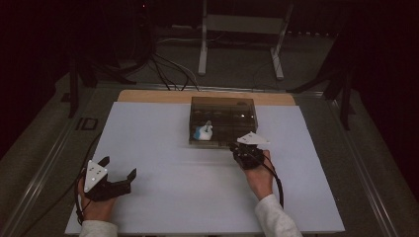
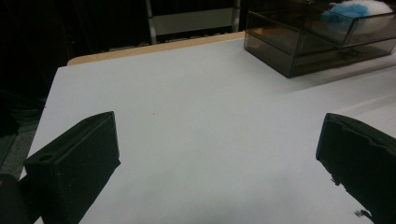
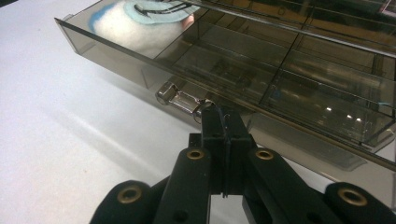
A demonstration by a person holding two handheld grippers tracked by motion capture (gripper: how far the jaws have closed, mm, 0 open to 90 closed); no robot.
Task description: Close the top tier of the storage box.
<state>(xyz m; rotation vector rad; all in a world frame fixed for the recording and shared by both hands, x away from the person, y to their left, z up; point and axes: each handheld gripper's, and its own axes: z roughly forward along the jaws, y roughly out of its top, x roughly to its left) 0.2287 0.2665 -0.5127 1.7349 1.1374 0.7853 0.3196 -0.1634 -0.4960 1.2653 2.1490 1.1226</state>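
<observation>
A smoked clear drawer box (image 1: 222, 111) stands at the back middle of the white table (image 1: 173, 182). Its lower drawer (image 3: 116, 56) is pulled out, and a blue and white soft toy (image 1: 203, 131) (image 3: 135, 23) lies in the drawer's left compartment. My right gripper (image 1: 236, 146) (image 3: 220, 114) is shut, jaws pressed together, with its tips at the right end of the drawer's small metal handle (image 3: 180, 99). I cannot tell whether the tips pinch it. At the front left, my left gripper (image 1: 118, 167) (image 2: 219, 140) rests open with nothing between its fingers (image 2: 74, 163).
The box (image 2: 299, 51) and toy (image 2: 357, 9) lie far to the upper right in the left gripper view. A wooden strip (image 1: 148, 95) edges the table's back. Behind it stand a metal frame (image 1: 242, 24) and loose cables (image 1: 163, 69) on the floor.
</observation>
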